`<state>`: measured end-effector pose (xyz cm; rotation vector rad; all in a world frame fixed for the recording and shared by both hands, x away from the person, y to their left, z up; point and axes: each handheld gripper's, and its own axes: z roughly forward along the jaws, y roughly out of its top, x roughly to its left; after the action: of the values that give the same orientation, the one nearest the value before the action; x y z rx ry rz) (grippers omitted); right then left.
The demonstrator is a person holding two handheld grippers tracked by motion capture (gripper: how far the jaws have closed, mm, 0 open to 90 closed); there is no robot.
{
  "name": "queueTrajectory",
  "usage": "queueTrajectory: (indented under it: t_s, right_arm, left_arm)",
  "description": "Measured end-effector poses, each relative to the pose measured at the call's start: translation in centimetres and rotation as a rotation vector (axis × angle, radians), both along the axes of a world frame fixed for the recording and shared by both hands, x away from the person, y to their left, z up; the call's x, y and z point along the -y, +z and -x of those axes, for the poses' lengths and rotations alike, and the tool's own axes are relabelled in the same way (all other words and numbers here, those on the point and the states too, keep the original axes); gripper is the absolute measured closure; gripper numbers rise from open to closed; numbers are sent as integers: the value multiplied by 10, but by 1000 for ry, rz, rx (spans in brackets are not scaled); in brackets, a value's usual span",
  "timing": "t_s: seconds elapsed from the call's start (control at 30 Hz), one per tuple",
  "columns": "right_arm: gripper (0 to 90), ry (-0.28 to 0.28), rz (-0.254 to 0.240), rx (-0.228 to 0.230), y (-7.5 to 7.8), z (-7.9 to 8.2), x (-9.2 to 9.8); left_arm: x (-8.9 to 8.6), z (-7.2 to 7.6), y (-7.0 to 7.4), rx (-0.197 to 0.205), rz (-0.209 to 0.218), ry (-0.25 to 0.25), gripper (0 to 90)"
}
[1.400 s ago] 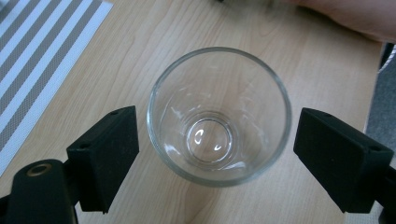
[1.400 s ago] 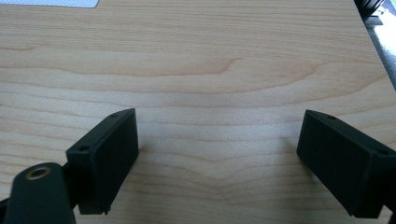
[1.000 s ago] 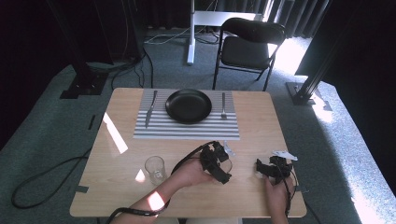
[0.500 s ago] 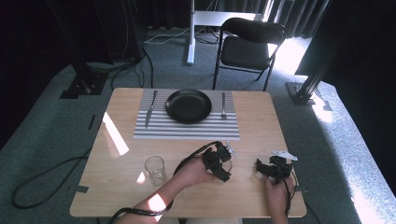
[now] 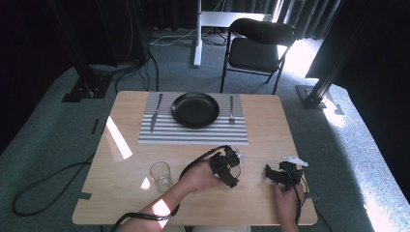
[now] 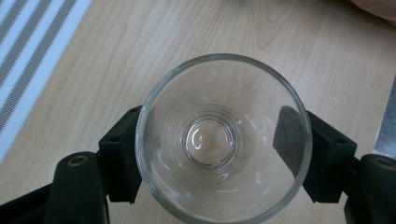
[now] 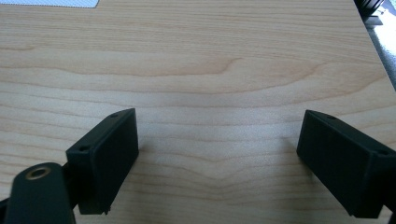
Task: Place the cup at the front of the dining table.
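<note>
The glass (image 6: 223,140) near rim and left hand-held gripper (image 6: 219,154) base are cropped.

A clear drinking glass (image 6: 223,139) stands upright between the jaws of my left gripper (image 6: 223,154), one black pad against each side of its wall. It is empty, round-rimmed, with concentric rings at its base. It sits on the wooden table (image 6: 187,32), near the front edge and short of the striped placemat (image 6: 28,51). A second, similar empty glass (image 5: 160,175) stands upright further left.
</note>
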<state>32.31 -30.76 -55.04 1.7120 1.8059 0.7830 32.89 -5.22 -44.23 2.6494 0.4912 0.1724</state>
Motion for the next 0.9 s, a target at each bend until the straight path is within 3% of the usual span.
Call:
queueTrajectory:
  t_s: [0.23,0.37,0.67,0.9]
  right_arm:
    - [121,1,1,0,0,0,0]
    - [120,2,2,0,0,0,0]
    - [121,2,3,1,0,0,0]
    - [120,1,2,2,0,0,0]
  left_arm:
    - [0,-2,9,-1,36,-6,289]
    - [0,-8,13,11,23,-2,289]
    - [-16,-23,18,11,59,53,289]
    - [-29,-36,19,14,48,100,289]
